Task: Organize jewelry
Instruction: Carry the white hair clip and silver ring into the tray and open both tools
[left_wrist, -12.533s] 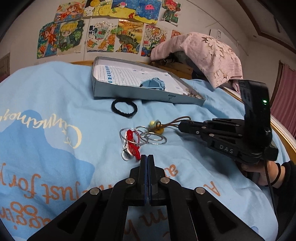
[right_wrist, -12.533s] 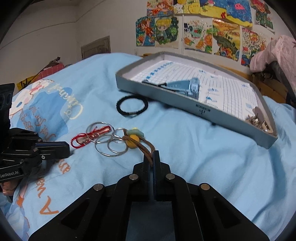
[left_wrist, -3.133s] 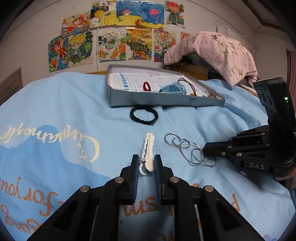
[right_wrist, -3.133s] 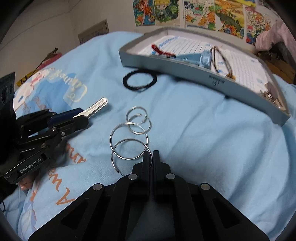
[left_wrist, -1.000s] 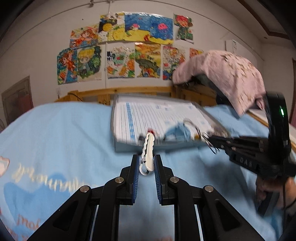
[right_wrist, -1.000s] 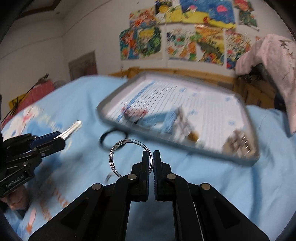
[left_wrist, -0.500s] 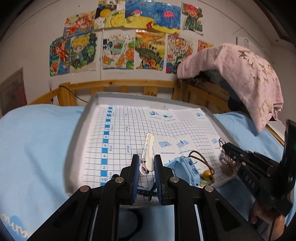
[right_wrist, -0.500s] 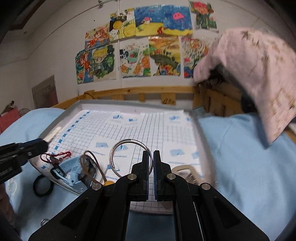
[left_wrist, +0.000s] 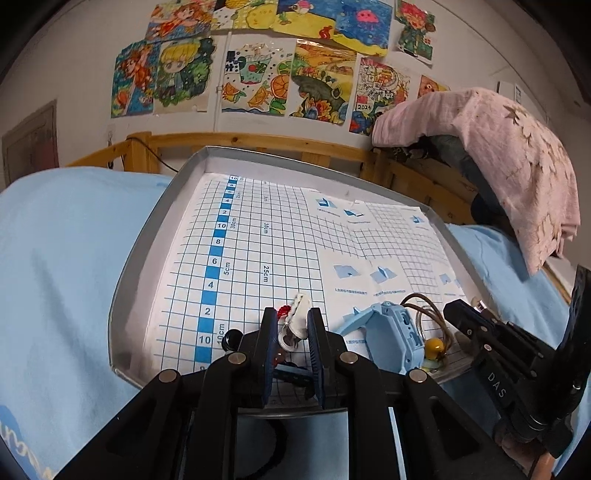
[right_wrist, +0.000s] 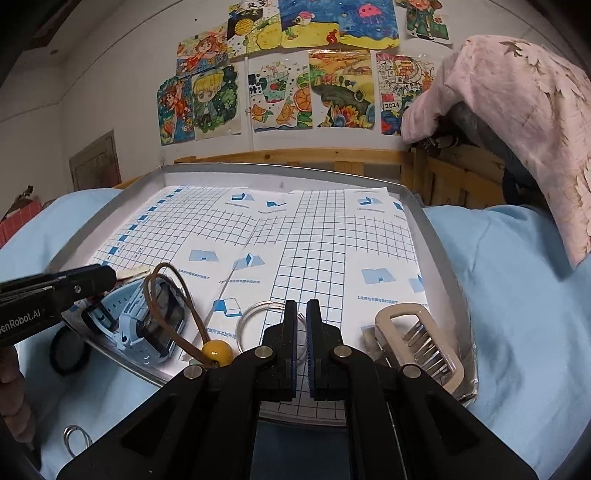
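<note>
Over the shallow grey metal tray (left_wrist: 147, 236), at its 6 o'clock edge, the left gripper (left_wrist: 291, 334), parted, loosely straddles a white scalloped hair clip (left_wrist: 295, 321); the right gripper (right_wrist: 302, 325), slightly parted, straddles a silver wire ring (right_wrist: 255, 314). Either piece may snag the blue plastic watch (left_wrist: 391, 332) when dropped.

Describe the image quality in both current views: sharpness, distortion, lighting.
Left wrist: sharp, no motion blur; fisheye bends the tray rim, corners go black. Right wrist: equally sharp, same bending, dim indoor light, faint sheen on the silver ring.
</note>
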